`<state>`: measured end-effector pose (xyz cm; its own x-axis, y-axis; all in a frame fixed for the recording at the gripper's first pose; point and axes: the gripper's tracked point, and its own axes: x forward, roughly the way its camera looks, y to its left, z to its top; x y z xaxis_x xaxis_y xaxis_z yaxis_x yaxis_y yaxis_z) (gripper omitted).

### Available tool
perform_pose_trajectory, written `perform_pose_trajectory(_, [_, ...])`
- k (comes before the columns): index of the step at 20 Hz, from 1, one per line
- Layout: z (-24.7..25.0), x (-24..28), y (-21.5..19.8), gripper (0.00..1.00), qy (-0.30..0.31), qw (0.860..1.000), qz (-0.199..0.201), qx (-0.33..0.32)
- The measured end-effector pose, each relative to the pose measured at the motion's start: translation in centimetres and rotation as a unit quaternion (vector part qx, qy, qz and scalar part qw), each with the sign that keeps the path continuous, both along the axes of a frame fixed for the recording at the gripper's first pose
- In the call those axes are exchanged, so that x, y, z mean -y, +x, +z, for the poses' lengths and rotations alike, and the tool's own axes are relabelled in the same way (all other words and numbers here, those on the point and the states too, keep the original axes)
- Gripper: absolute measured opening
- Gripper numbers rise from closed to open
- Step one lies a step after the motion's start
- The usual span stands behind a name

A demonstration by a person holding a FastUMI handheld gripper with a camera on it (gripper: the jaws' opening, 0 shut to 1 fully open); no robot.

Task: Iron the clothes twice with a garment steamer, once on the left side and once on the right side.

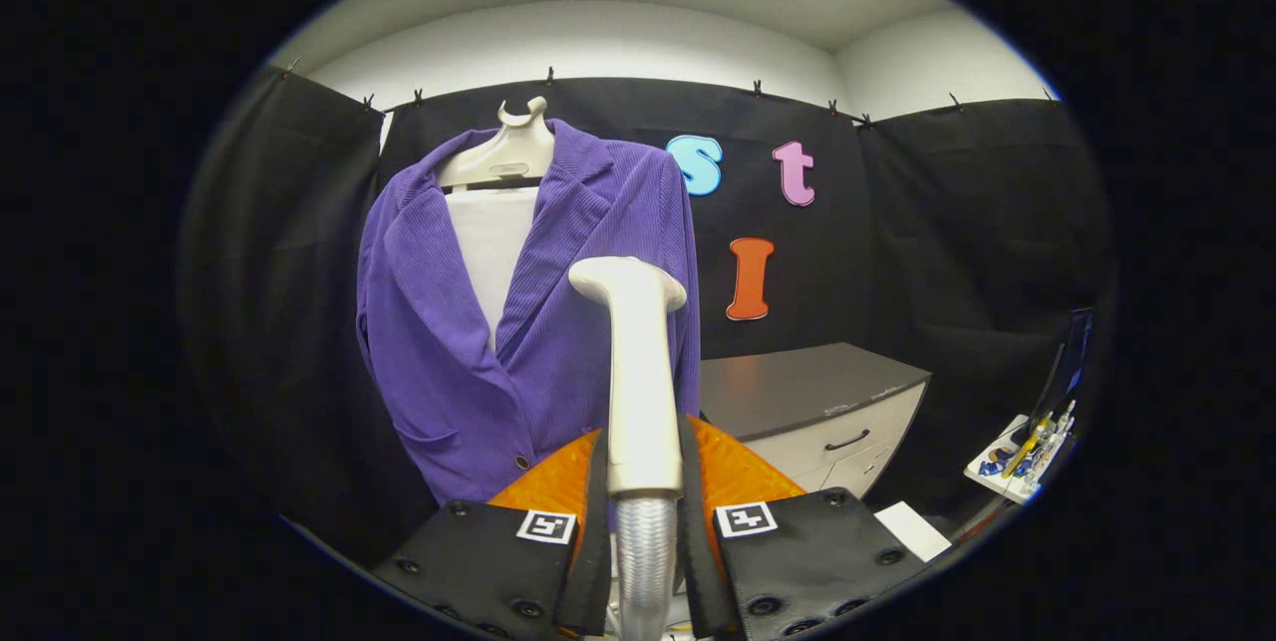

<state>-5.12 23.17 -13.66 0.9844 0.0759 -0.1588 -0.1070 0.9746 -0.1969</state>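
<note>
The handle of a pale garment steamer [638, 372] is pinched between the jaws of the gripper [644, 481], with a finger pressed against each side of it. The handle is held upright, and its rounded head is seen above the fingers, in front of the garment. A ribbed silvery hose [646, 561] is seen running down from the base of the handle, between the fingers.

Beyond the fingers, a purple corduroy jacket [439, 342] is hung on a pale hanger [503, 158] against the black cloth wall of the booth. The jacket is worn open at the front, and a white panel [491, 242] is seen between its lapels. A dark button [521, 462] is visible near the lower front edge, and a pocket flap is seen on the lower part of the side further from the steamer. The steamer's head is placed before the other side of the jacket, at about chest height; whether it is touching the cloth cannot be told.

Beside the jacket, a low cabinet with a dark top [797, 387] and pale drawers [847, 442] is set against the wall. Further to that side, a white tray of small coloured items [1022, 457] is seen, too small to be identified.
</note>
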Motion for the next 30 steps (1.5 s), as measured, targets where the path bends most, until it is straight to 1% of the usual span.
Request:
perform_pose_trajectory(13, [-10.7, 1.6, -2.3, 0.38, -0.010, 0.996, -0.015, -0.083])
perform_pose_trajectory(19, [-15.5, 2.7, -3.6, 0.38, -0.010, 0.992, -0.023, -0.121])
perform_pose_trajectory(25, [-19.5, 3.4, -3.9, 0.38, -0.017, 0.989, -0.028, -0.145])
perform_pose_trajectory(30, [-23.0, 4.3, -4.7, 0.38, -0.016, 0.983, -0.036, -0.179])
